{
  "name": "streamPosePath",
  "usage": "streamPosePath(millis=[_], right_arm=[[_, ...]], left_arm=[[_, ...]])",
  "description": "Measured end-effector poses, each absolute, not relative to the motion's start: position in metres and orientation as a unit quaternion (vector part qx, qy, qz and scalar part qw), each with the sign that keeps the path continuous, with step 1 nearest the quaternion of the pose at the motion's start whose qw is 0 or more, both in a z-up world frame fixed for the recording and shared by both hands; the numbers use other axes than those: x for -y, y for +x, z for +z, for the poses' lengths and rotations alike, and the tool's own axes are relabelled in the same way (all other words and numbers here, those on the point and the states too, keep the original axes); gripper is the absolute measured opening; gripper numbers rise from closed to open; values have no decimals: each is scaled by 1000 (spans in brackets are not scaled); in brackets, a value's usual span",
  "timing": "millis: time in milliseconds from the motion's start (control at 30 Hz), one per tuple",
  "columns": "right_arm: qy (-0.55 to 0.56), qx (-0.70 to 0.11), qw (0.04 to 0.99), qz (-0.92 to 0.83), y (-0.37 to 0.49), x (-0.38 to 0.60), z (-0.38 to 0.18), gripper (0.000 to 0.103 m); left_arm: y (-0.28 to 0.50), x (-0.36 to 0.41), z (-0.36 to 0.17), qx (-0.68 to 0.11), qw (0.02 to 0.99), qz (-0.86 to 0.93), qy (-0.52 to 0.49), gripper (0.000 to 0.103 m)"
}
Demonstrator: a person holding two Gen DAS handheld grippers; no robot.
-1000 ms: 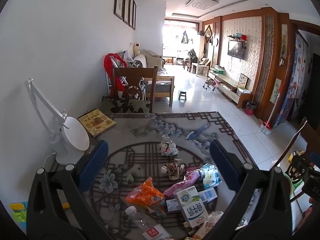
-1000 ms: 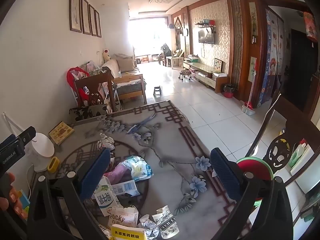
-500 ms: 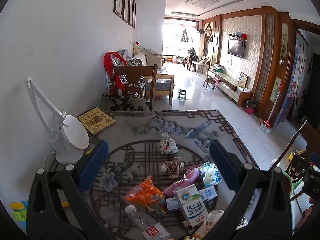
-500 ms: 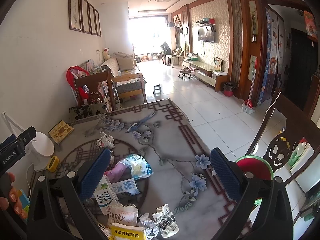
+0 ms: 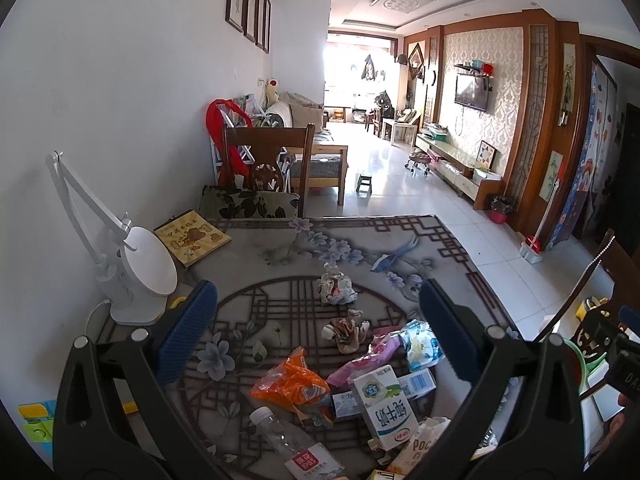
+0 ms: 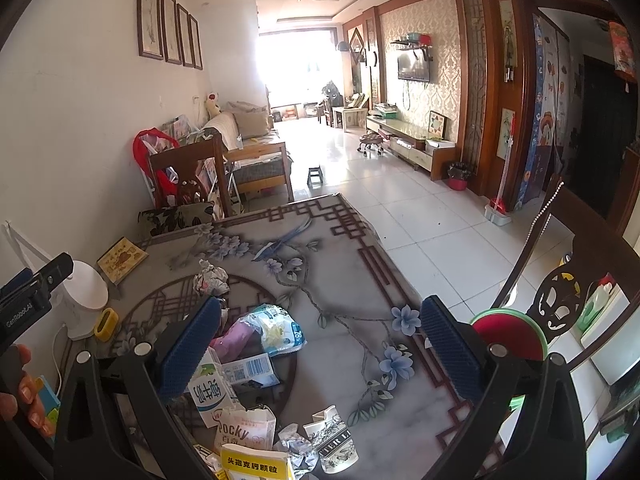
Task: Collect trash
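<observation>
Trash lies on the patterned table (image 5: 400,248): a crumpled wrapper (image 5: 335,288), a brown crumpled paper (image 5: 347,330), an orange bag (image 5: 290,380), a pink wrapper (image 5: 366,360), a milk carton (image 5: 386,404) and a plastic bottle (image 5: 296,448). My left gripper (image 5: 318,336) is open and empty above the pile. My right gripper (image 6: 320,354) is open and empty above the table (image 6: 360,280); the milk carton (image 6: 210,396), a Pocky box (image 6: 244,432), a blue-white bag (image 6: 276,330) and a yellow packet (image 6: 256,466) lie below it.
A white desk lamp (image 5: 136,272) and a yellow book (image 5: 192,236) sit at the table's left by the wall. A wooden chair (image 5: 268,168) stands at the far end. A red-green bin (image 6: 508,334) stands on the floor right of the table.
Both grippers have drifted slightly; the left view has risen a little, showing more of the bottle. Nothing on the table has moved.
</observation>
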State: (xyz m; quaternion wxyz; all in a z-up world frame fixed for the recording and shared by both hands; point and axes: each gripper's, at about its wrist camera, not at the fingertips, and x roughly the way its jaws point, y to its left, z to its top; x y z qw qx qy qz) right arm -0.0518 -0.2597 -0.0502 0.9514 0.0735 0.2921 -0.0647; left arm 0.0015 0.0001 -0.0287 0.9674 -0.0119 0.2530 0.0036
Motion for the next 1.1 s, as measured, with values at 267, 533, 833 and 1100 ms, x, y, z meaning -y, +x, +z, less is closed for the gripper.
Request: streamPosePath(millis=[267, 533, 833, 1100], right_arm=[[67, -314, 946, -55, -43, 251, -61, 96], [27, -402, 913, 55, -9, 194, -105, 96], [-50, -533, 834, 134, 54, 114, -199, 83], [-39, -583, 795, 162, 77, 111, -228, 52]], left_arm=[[10, -11, -34, -331, 943, 8, -11, 99], [16, -52, -53, -339, 939, 47, -11, 99], [28, -103, -94, -368, 926, 79, -33, 99], [52, -101, -139, -430, 902, 19, -46, 99]])
